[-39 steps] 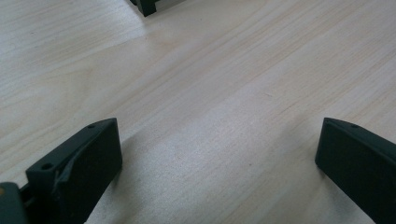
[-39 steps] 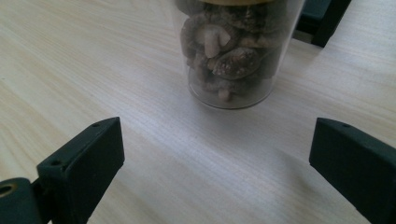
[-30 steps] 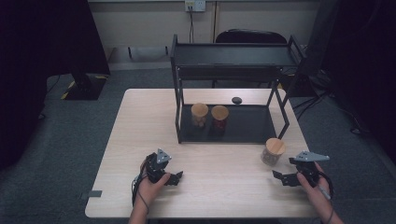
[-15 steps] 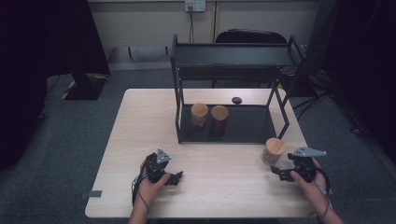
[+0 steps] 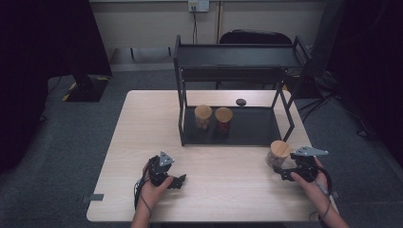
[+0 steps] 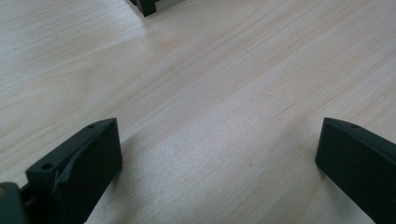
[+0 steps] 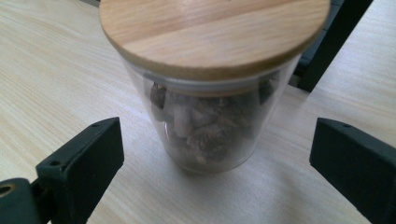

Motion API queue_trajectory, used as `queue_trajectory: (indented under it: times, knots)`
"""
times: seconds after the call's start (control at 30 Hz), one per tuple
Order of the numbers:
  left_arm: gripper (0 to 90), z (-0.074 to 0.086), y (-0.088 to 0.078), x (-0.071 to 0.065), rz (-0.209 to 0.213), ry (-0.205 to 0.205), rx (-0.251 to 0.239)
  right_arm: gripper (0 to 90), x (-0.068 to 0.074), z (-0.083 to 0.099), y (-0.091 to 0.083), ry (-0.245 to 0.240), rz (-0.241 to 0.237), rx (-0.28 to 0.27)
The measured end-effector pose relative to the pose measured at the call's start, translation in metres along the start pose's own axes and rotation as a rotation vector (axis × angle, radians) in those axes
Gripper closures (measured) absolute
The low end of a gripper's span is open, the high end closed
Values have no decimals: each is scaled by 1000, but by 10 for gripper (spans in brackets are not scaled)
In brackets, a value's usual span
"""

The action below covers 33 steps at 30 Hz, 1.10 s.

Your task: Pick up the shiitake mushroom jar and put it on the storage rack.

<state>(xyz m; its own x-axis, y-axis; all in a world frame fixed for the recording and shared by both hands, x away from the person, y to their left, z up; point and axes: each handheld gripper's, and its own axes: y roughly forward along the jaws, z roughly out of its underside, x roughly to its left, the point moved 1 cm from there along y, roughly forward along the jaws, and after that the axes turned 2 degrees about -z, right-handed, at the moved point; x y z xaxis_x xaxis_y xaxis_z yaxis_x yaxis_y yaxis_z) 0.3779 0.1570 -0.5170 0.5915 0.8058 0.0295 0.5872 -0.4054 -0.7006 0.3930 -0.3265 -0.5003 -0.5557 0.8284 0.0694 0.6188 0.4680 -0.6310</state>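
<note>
Standing before the spread right tool point(image 7: 217, 154), jar point(image 7: 215, 88); rack point(image 5: 237, 61) behind; left tool point(image 6: 219, 163) spread

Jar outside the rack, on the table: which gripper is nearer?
Right. The right gripper sits just in front of the jar, jaws open and aimed at it, not touching. The left gripper rests across the table, well to the jar's left.
</note>
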Motion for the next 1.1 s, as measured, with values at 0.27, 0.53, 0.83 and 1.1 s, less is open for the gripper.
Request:
queue_trajectory:
  times: [0.27, 0.53, 0.83, 1.1]
  knots:
    - [1, 0, 0, 0, 0, 0, 0, 27, -2, -4, 5, 4, 6, -7]
    - [2, 0, 0, 0, 0, 0, 0, 46, -3, -10, 11, 7, 11, -21]
    - [1, 0, 0, 0, 0, 0, 0, 93, -1, -14, 19, 1, 16, -26]
    - [1, 0, 0, 0, 0, 0, 0, 122, -2, -17, 26, 3, 16, -34]
